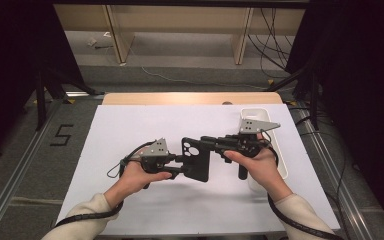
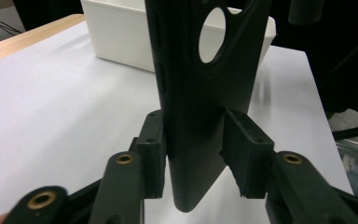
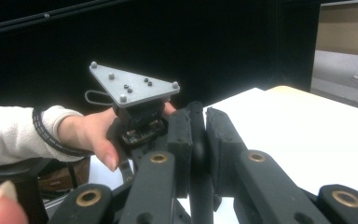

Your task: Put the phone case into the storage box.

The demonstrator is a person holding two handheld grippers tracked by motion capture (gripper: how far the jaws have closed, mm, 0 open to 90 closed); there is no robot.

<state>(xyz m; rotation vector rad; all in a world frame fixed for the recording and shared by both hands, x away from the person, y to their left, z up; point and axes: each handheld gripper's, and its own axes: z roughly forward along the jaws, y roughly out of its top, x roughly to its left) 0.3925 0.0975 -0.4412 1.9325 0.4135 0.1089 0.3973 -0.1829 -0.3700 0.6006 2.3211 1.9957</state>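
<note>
Two hand-held claws hold one black phone case above a white bench.

The right claw (image 1: 207,141) is clamped on the edge of the phone case (image 1: 195,159), its pads pressed tight against the thin rim in the right gripper view. The left claw (image 1: 180,162) straddles the case's opposite end; no earlier frame bears out motion, and in the left gripper view one pad touches the case while a narrow gap shows at the other, so the jaws stand slightly apart around it. Just beyond the right claw sits a white tray (image 1: 280,150) on the bench (image 1: 130,130); the hand and claw cover much of it, and its contents cannot be made out.
</note>
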